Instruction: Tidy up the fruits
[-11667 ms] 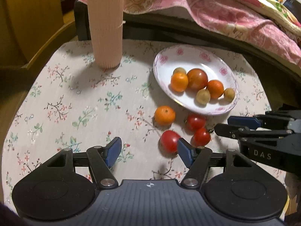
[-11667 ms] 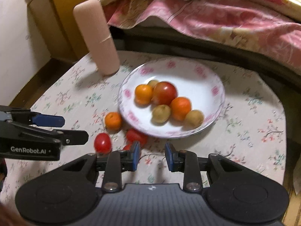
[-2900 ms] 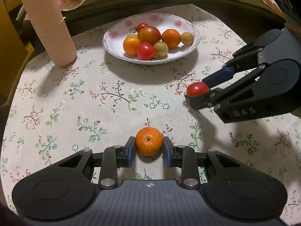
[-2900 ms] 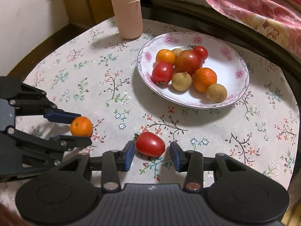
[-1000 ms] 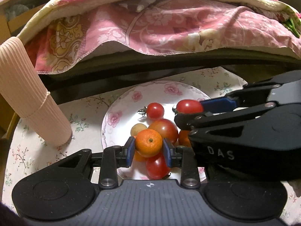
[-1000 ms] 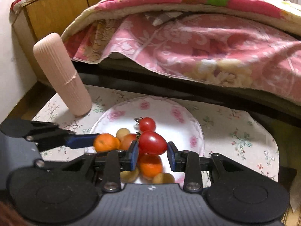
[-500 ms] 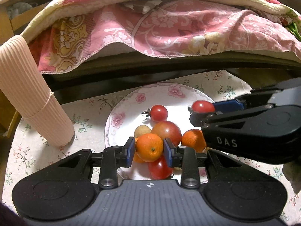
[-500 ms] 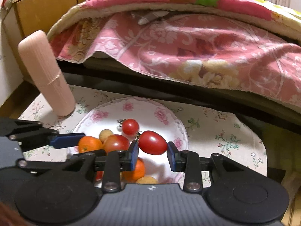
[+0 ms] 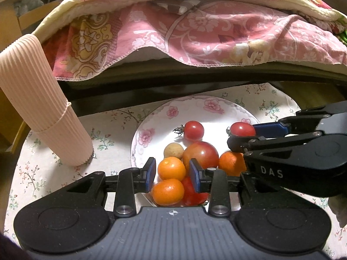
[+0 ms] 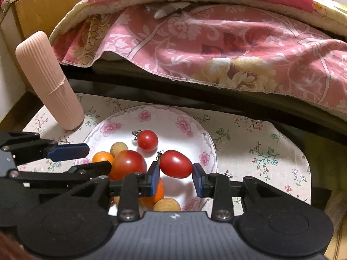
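Note:
A white plate with pink flowers (image 9: 173, 112) (image 10: 164, 119) holds several tomatoes, oranges and small tan fruits. My left gripper (image 9: 172, 171) is over the plate's near rim with its jaws parted; a small orange (image 9: 171, 168) sits between the pads, with small gaps on both sides. A second orange (image 9: 168, 191) lies just below it. My right gripper (image 10: 175, 174) is over the plate with jaws parted; an oval red tomato (image 10: 175, 166) sits between the pads, apparently loose. It also shows in the left wrist view (image 9: 241, 129).
A tall ribbed pink cylinder (image 9: 41, 106) (image 10: 48, 82) stands left of the plate on the floral tablecloth (image 10: 260, 147). A pink flowered quilt (image 9: 195, 32) hangs over a dark ledge behind the table. The right gripper's body (image 9: 299, 158) lies close beside my left one.
Both grippers have widened their jaws over the plate. The orange and the oval tomato, gripped half a second ago, now sit loosely between the pads.

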The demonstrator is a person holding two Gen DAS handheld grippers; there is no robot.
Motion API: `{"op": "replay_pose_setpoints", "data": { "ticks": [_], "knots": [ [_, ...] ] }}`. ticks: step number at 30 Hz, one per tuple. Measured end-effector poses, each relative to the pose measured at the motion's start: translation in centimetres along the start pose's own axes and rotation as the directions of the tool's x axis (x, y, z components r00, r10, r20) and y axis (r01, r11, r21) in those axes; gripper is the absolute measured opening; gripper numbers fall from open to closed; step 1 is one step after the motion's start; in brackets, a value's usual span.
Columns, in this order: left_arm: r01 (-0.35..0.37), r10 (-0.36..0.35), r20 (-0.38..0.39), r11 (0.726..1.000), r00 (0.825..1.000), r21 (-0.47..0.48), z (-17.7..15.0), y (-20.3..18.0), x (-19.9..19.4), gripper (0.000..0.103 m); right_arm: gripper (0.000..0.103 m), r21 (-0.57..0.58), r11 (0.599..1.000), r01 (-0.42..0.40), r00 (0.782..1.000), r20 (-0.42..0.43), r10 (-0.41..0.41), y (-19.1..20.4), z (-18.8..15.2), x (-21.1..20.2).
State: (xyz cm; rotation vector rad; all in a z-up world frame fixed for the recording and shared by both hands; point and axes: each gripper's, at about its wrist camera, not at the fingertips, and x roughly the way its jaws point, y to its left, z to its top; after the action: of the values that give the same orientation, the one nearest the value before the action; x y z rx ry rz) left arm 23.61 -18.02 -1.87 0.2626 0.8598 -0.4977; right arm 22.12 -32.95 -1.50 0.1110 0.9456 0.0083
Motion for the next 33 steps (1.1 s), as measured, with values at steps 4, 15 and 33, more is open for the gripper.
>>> {"op": "replay_pose_setpoints", "data": {
  "ticks": [4,15,33],
  "knots": [
    [-0.001,0.001,0.001,1.000,1.000,0.000,0.03,-0.08,0.00,0.043,0.041,0.002,1.000,0.000,1.000,0.002,0.000,0.04,-0.05,-0.01],
    [0.002,-0.002,0.000,1.000,1.000,-0.001,0.10,-0.09,0.00,0.042,0.042,-0.011,1.000,0.002,1.000,0.007,-0.002,0.35,-0.05,0.01],
    [-0.027,0.028,0.013,0.998,1.000,-0.054,0.22,0.81,-0.86,0.056,0.043,0.005,1.000,-0.011,1.000,0.020,0.011,0.50,0.13,-0.49]
  ]
}}
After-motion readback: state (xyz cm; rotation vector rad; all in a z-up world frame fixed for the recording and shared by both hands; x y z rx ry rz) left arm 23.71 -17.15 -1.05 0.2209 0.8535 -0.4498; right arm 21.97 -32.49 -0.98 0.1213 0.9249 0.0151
